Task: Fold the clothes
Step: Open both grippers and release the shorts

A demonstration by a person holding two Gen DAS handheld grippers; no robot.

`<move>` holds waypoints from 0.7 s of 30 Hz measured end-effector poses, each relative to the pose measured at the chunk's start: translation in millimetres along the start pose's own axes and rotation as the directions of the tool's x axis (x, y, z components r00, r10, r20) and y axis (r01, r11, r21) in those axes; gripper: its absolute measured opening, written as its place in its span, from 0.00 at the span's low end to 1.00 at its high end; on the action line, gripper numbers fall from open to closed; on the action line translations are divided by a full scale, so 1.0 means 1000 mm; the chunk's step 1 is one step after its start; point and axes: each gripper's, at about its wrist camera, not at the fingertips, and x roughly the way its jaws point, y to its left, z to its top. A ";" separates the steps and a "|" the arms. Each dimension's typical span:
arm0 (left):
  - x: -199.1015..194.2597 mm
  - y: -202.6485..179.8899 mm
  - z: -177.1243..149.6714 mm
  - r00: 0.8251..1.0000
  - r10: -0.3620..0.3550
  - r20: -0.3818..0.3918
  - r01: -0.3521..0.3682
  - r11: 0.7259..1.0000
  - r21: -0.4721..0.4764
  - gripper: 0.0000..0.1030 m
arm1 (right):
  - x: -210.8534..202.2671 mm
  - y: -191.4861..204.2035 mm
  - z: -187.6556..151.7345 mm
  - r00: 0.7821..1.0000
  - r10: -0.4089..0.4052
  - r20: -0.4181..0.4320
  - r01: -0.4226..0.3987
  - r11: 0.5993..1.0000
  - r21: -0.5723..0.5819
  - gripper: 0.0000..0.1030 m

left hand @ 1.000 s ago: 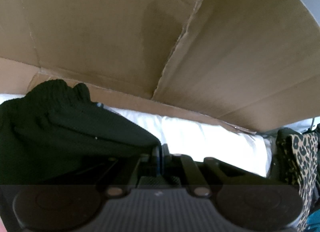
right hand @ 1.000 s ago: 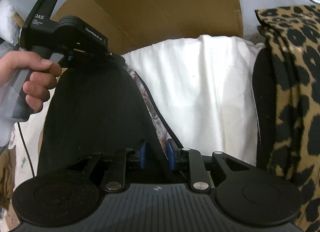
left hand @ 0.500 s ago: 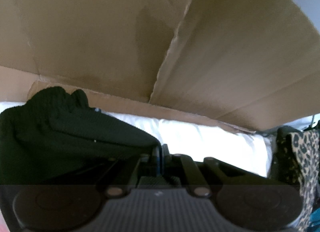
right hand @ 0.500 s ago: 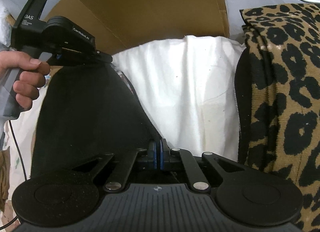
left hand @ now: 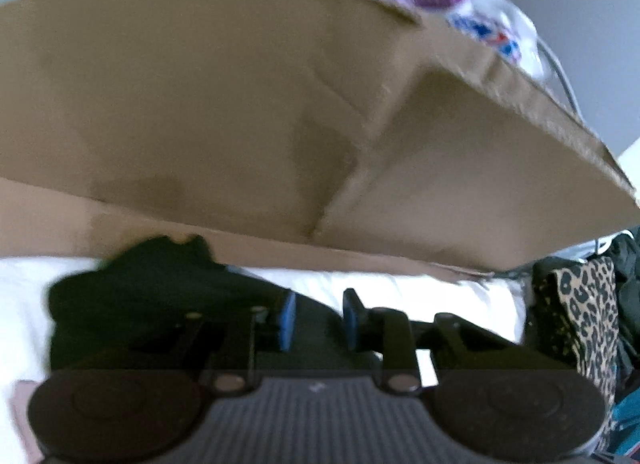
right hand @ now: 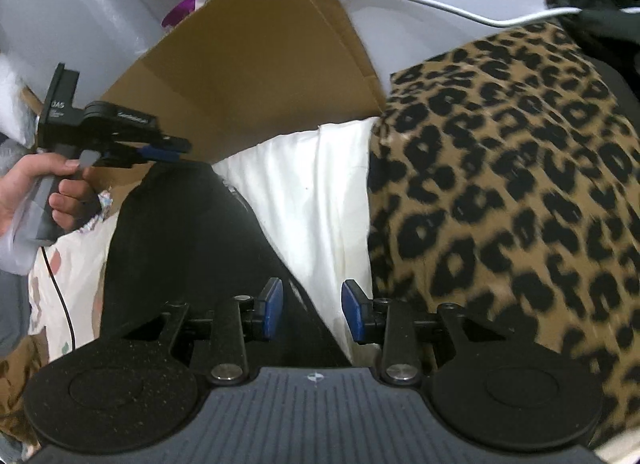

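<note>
A folded black garment [right hand: 180, 248] lies on the white sheet [right hand: 316, 199]; in the left wrist view the same black garment [left hand: 152, 292] sits low and left, its ribbed end toward the cardboard. My left gripper [left hand: 316, 318] hangs just above it, jaws opening, pads clear of the cloth. In the right wrist view the left gripper [right hand: 168, 149] is held by a hand over the garment's far end. My right gripper [right hand: 312, 310] is above the garment's near right edge, jaws opening, nothing pressed between the blue pads.
A leopard-print cloth [right hand: 500, 203] is piled at the right, also seen as the leopard-print cloth [left hand: 588, 324] in the left wrist view. A big cardboard box [left hand: 260, 103] stands right behind the sheet. A white cable [right hand: 440, 9] runs along the wall. Patterned fabric [right hand: 60, 284] lies at the left.
Both grippers let go of the black garment and lifted off it. The right one shut, then opened and shifted toward the leopard cloth. The left view now sees over the box top.
</note>
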 end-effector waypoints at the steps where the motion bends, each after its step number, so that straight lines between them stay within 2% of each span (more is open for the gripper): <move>1: -0.004 0.004 0.001 1.000 0.014 0.007 -0.014 1.000 0.002 0.26 | -0.001 0.000 -0.003 1.000 0.002 0.000 -0.002 1.000 0.006 0.38; 6: -0.011 0.025 -0.002 0.998 0.057 -0.002 -0.057 0.998 -0.002 0.24 | 0.003 0.004 -0.015 1.000 0.017 -0.006 -0.017 1.000 0.010 0.38; 8: 0.002 0.026 0.006 0.998 0.065 -0.020 -0.065 0.998 0.009 0.24 | 0.004 0.008 -0.017 1.000 0.019 -0.009 -0.018 1.000 0.006 0.38; 10: 0.010 0.021 0.002 0.996 0.082 -0.035 -0.082 0.996 0.021 0.24 | 0.007 0.011 -0.017 1.000 0.015 -0.014 -0.015 1.000 -0.004 0.38; 12: 0.010 0.029 -0.011 0.994 0.108 -0.034 -0.107 0.994 0.023 0.24 | 0.011 0.012 -0.020 1.000 0.005 -0.028 -0.005 1.000 -0.004 0.38; 18: 0.029 0.032 -0.011 0.992 0.127 -0.013 -0.127 0.992 -0.015 0.24 | 0.018 0.009 -0.032 0.996 -0.047 -0.076 0.046 0.999 -0.007 0.38; 21: 0.042 0.031 -0.011 0.990 0.135 -0.029 -0.135 0.991 -0.020 0.25 | 0.016 0.002 -0.038 0.993 -0.072 -0.093 0.073 0.997 0.003 0.37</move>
